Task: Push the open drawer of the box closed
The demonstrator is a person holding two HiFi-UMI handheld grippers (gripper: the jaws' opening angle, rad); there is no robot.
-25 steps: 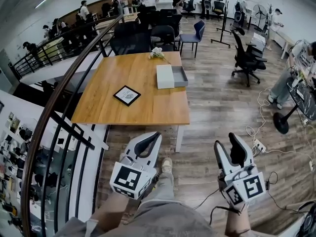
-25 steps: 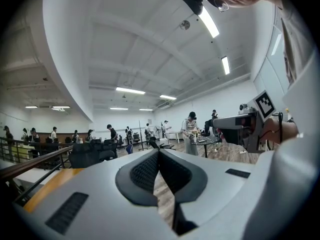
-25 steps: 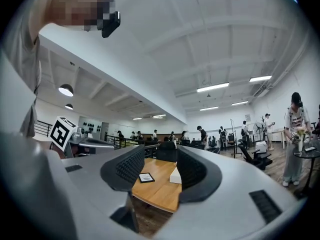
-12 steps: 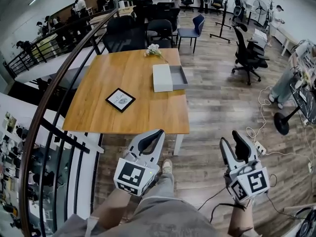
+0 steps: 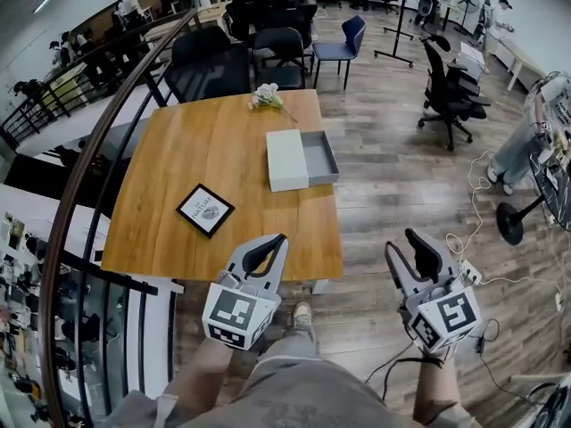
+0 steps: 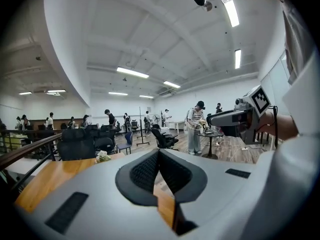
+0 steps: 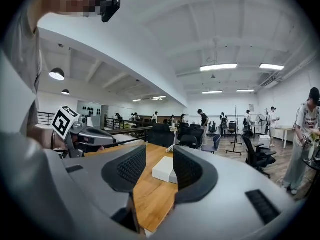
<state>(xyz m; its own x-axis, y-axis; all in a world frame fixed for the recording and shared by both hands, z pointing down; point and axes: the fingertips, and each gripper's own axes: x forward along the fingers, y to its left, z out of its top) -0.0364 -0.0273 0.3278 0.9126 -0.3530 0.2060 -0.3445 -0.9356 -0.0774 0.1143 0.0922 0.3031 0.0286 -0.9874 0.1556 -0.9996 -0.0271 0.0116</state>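
Note:
A white box (image 5: pixel 286 160) lies on the wooden table (image 5: pixel 187 168) near its right edge. Its grey drawer (image 5: pixel 320 157) is pulled out to the right, over that edge side. Both grippers hang short of the table's near edge, well apart from the box. My left gripper (image 5: pixel 275 242) (image 6: pixel 159 153) is shut, its tips meeting with nothing between them. My right gripper (image 5: pixel 401 243) (image 7: pixel 160 156) is open, its jaws closing slightly on empty air. In the right gripper view, the box (image 7: pixel 164 168) shows far off through the gap.
A black picture frame (image 5: pixel 205 209) lies on the table's near left, and a small flower bunch (image 5: pixel 266 97) at its far end. A curved railing (image 5: pixel 89 185) runs along the left. Office chairs (image 5: pixel 451 96) stand beyond and to the right, cables and a power strip (image 5: pixel 467 270) on the floor.
The person has walked closer to the table. The table and box sit lower and larger in the head view, and both grippers now reach near its front edge.

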